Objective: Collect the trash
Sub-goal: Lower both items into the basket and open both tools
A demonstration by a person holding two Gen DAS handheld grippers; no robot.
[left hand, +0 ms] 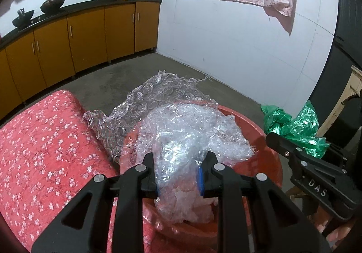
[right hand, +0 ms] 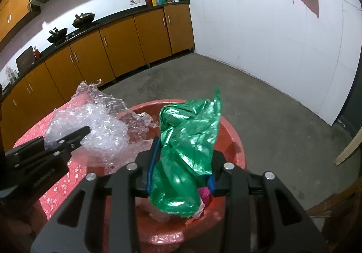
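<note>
Presently, both sets of fingers were loaded and positioned over the red basin [left hand: 269, 139], which stood beside the surface covered in a red flowered cloth [left hand: 45, 151].

Left gripper [left hand: 178, 173]: my fingers were closed part-way, pinching a crumpled wad of clear bubble wrap [left hand: 190, 130]. The wad bulged forward of the fingertips and hung down between them into the basin's mouth. A loose flap of the wrap trailed to the left of the fingers, reaching the edge of the flowered cloth.

Right gripper [right hand: 181, 171]: my fingers were closed part-way on a crumpled green plastic bag [right hand: 187, 144]. The bag rose ahead of the fingertips and sagged below them. A small pink scrap [right hand: 204, 194] showed at the inner face of the right-hand finger; I could not tell whether it was gripped or merely lay underneath.

Step in hand, by my judgement: delivery. Both pieces of trash were lifted and held above the basin, and neither had been released. Pale material already lay in the basin bottom below the fingers.

Next move, as I judged it:
1. Lower each load a little further into the basin.
2. Open the fingers wide enough for the plastic to fall clear.
3. Check the trailing flap of bubble wrap; it could catch on the rim or drag back onto the cloth.
</note>
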